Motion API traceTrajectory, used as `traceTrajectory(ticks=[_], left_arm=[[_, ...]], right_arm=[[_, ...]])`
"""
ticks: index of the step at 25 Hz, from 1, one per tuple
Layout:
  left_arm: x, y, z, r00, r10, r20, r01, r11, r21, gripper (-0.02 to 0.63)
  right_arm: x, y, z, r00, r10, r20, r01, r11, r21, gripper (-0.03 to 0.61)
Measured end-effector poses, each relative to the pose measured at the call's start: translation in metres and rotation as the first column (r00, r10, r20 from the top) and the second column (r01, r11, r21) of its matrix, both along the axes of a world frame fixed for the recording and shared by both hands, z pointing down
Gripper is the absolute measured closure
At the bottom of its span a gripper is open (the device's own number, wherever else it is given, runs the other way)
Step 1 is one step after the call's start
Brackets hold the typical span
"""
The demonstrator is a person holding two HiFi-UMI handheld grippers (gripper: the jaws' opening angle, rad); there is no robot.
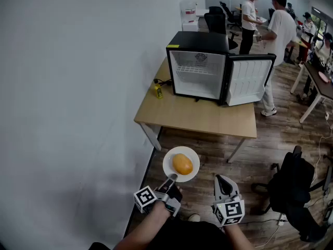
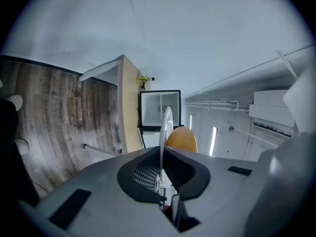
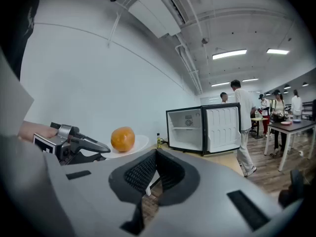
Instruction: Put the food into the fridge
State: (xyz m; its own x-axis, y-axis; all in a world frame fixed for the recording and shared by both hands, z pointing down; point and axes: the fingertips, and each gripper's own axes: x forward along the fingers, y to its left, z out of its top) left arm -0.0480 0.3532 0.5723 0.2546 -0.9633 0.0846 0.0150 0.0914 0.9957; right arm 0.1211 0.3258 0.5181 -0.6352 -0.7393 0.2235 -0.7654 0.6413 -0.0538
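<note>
A white plate [image 1: 181, 151] carries a round orange piece of food [image 1: 182, 164]. My left gripper [image 1: 172, 179] is shut on the plate's near rim and holds it over the floor, short of the table. In the left gripper view the plate [image 2: 165, 127] stands edge-on between the jaws, with the food [image 2: 181, 139] beside it. My right gripper [image 1: 222, 183] hangs to the right of the plate, shut and holding nothing. A small black fridge [image 1: 200, 66] stands on the wooden table [image 1: 197, 116] with its door [image 1: 248, 80] swung open to the right. Its white inside looks bare.
A small yellow bottle [image 1: 157, 90] stands on the table left of the fridge. A white wall runs along the left. A black office chair [image 1: 294, 186] stands at the right on the wood floor. Two people [image 1: 278, 40] stand behind the fridge, near desks and chairs.
</note>
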Motion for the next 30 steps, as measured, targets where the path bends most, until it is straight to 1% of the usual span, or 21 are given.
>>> traceTrajectory(ticks=[2,5,7,9,12,16,21,26,30], left_arm=[[0.003,-0.002,0.001,1.0,0.0,0.009,0.0,1.0,-0.009,0.593],[0.007,-0.01,-0.003,1.0,-0.004,-0.011,0.004,1.0,0.003,0.594],[0.007,-0.015,-0.002,1.0,-0.003,-0.007,0.003,1.0,0.009,0.594],[0.004,-0.019,0.005,1.0,-0.003,0.014,0.003,1.0,0.006,0.594],[0.006,-0.028,0.005,1.0,0.006,0.004,-0.006,1.0,-0.007,0.593],[0.005,-0.048,0.012,1.0,0.017,-0.005,-0.017,1.0,-0.014,0.593],[-0.006,-0.084,0.016,0.999,0.044,0.032,-0.043,0.999,-0.029,0.593],[-0.017,-0.131,0.012,0.997,0.072,0.028,-0.071,0.997,-0.022,0.592],[-0.031,-0.173,0.009,0.994,0.105,0.032,-0.104,0.994,-0.032,0.593]], right_arm=[[0.001,0.0,-0.002,1.0,-0.005,0.005,0.005,1.0,0.011,0.518],[0.002,-0.002,-0.005,1.0,-0.007,0.029,0.007,1.0,0.016,0.518],[0.001,-0.004,-0.005,1.0,-0.011,0.02,0.01,1.0,0.023,0.518],[0.0,-0.005,-0.006,1.0,-0.019,0.005,0.019,0.999,0.037,0.518],[-0.002,-0.012,-0.006,1.0,-0.025,0.007,0.025,0.999,0.044,0.518],[-0.005,-0.03,-0.003,1.0,-0.015,0.008,0.015,0.999,0.03,0.518],[-0.012,-0.063,-0.004,1.0,-0.012,-0.009,0.012,1.0,0.02,0.518],[-0.025,-0.109,-0.006,1.0,0.004,0.0,-0.004,1.0,0.025,0.518],[-0.037,-0.147,-0.008,0.999,0.038,-0.022,-0.038,0.999,0.021,0.518]])
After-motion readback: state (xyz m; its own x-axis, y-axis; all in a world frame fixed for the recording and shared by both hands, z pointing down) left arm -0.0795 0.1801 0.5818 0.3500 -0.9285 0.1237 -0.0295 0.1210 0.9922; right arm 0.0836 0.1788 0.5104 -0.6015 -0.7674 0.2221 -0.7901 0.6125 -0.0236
